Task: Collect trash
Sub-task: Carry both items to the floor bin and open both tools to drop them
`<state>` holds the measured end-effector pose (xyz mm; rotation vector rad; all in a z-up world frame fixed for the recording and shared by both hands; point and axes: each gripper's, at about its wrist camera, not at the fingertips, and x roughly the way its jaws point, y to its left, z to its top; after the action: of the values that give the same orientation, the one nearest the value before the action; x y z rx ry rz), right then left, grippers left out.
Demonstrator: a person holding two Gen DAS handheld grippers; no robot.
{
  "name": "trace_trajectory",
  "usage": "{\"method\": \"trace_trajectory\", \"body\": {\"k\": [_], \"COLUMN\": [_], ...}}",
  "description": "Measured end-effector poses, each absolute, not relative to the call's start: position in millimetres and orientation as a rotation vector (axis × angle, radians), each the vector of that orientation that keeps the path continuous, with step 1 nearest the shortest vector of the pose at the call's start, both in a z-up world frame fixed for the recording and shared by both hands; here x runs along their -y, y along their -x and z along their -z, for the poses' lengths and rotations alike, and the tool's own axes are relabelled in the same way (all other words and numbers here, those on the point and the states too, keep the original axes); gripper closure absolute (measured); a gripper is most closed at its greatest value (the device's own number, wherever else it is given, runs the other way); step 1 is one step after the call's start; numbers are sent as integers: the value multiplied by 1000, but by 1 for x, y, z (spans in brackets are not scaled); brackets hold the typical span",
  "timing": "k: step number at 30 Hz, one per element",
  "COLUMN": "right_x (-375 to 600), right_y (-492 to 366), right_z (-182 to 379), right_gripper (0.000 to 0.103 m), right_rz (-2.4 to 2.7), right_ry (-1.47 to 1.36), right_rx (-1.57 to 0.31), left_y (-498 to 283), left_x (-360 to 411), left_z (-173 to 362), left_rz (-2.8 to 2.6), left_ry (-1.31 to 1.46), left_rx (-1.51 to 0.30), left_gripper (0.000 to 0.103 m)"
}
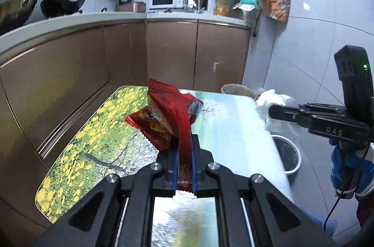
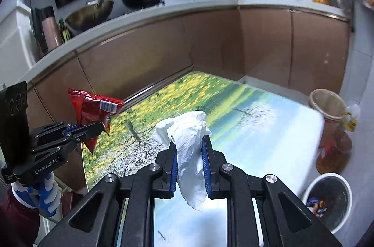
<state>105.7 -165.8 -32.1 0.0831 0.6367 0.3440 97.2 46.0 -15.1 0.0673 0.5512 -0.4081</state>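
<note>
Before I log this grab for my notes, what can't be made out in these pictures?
- Wrapper print: left wrist view, crumpled and motion-blurred; brand unreadable.
- Wrapper's lower end: pinched inside the left tongs.
- Tissue middle: right wrist view, covered by the right tongs.
- Bin contents: right wrist view, dark, small, near the edge; only colourful scraps show.
- Table near edge: hidden under the tongs' frame.

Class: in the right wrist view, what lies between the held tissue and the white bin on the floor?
Only bare table top and its right edge separate the tissue from the white bin.
</note>
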Motion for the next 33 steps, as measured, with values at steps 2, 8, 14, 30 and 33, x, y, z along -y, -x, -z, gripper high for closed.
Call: {"method": "trace_trajectory", "body": {"k": [2, 8, 14, 30, 33], "right_x": [176, 219, 251, 357, 384], "right_y": [-91, -48, -17, -13, -23], "right_z": [24, 2, 0, 34, 52], "right_gripper": [85, 85, 85, 85, 84], "right_rz": [-320, -253, -184, 135, 209], "right_ry": [-92, -136, -193, -242, -261], "right_rx": [-609, -536, -495, -505, -544], "left_y": [-85, -66, -63, -118, -132], "left_x": [-36, -6, 23, 151, 191], "left_z": [8, -8, -11, 28, 39], "left_rz": [419, 469, 521, 716, 771], "left_ry": [-74, -99, -115, -186, -218], "left_rx": [-535, -495, -490, -633, -669], "left_gripper": [95, 95, 95, 95, 95]}}
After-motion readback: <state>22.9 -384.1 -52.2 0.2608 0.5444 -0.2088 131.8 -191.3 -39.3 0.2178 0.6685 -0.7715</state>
